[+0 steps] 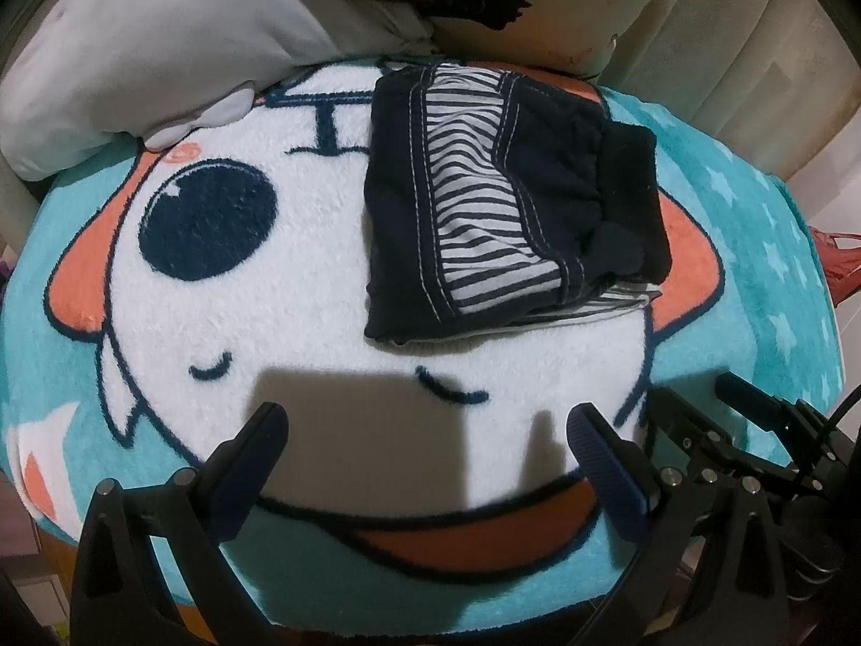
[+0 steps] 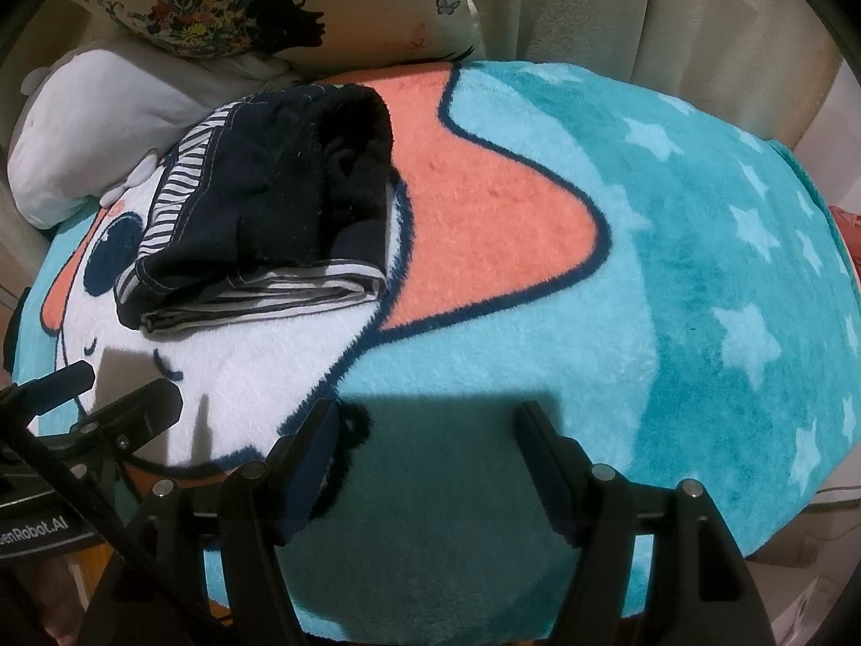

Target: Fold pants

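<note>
The navy pants [image 1: 500, 204] with a striped white panel lie folded into a compact bundle on the cartoon-face blanket [image 1: 301, 280]. In the right wrist view the pants [image 2: 269, 204] sit at the upper left, layered edges facing me. My left gripper [image 1: 428, 422] is open and empty, held over the blanket below the bundle, apart from it. My right gripper [image 2: 428, 420] is open and empty, over the teal part of the blanket [image 2: 646, 269], to the right of and below the bundle. The right gripper also shows at the left wrist view's lower right [image 1: 715, 441].
A white plush pillow [image 1: 134, 54] lies at the blanket's far left edge. A floral cushion [image 2: 280, 0] leans behind the blanket. Beige curtains [image 2: 699, 27] hang at the back right. A red object [image 1: 839, 264] sits past the right edge.
</note>
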